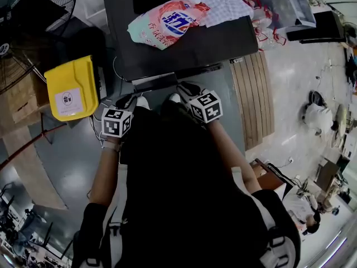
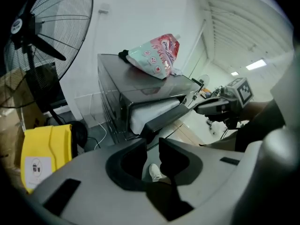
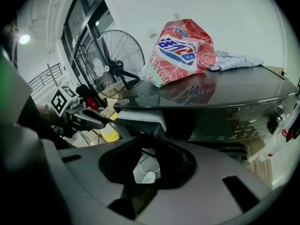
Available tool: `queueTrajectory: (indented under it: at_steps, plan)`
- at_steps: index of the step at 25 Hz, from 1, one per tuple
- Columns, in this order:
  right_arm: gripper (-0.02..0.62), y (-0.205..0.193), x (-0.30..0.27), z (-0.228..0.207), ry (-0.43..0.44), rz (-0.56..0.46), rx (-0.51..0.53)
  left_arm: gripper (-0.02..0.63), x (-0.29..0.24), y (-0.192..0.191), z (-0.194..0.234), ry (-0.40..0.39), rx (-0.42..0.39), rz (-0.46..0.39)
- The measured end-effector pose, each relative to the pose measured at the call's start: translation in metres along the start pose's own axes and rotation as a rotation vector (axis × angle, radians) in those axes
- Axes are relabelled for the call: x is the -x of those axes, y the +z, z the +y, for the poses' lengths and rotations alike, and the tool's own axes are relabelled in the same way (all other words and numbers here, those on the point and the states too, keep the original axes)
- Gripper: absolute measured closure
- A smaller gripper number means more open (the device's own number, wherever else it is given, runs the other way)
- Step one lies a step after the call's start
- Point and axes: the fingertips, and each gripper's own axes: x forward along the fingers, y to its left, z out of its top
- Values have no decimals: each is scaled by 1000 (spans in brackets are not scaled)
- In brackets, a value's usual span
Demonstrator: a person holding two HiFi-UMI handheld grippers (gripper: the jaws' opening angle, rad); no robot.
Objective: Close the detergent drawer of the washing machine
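The dark washing machine [image 1: 195, 41] stands in front of me with its detergent drawer [image 1: 156, 82] pulled out at the front left. In the left gripper view the drawer [image 2: 157, 112] juts toward me, its white inside showing. My left gripper [image 1: 127, 100] hangs just left of and below the drawer front, apart from it, and its jaws [image 2: 152, 146] stand open with nothing between them. My right gripper [image 1: 187, 88] sits close to the drawer's right end, open [image 3: 149, 142] and holding nothing. Whether it touches the drawer [image 3: 140, 121] I cannot tell.
A red and white detergent bag [image 1: 167, 21] and a checked cloth [image 1: 220, 1] lie on the machine's top. A yellow container [image 1: 72, 88] and a standing fan [image 1: 33, 15] are at the left. Wooden slats [image 1: 254, 99] lie on the floor at the right.
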Motion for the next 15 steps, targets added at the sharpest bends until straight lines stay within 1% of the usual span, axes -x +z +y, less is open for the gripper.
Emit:
queueTrajectory:
  at_steps: [3,8,12,15]
  plan:
    - [495,-3,-1,-1,25,0,9,520,0,-10,-5,24,44,-1]
    - [495,-17,0,5,85,55,26,520,-2,-21,-23,45,85,-13]
    - [505,-27,-2,15,141,102,83,537,-6,-19,-36,24,149,-59]
    - [525,-24,-4,23,179,100,111,571,-12,-16,-44,8,153,-66]
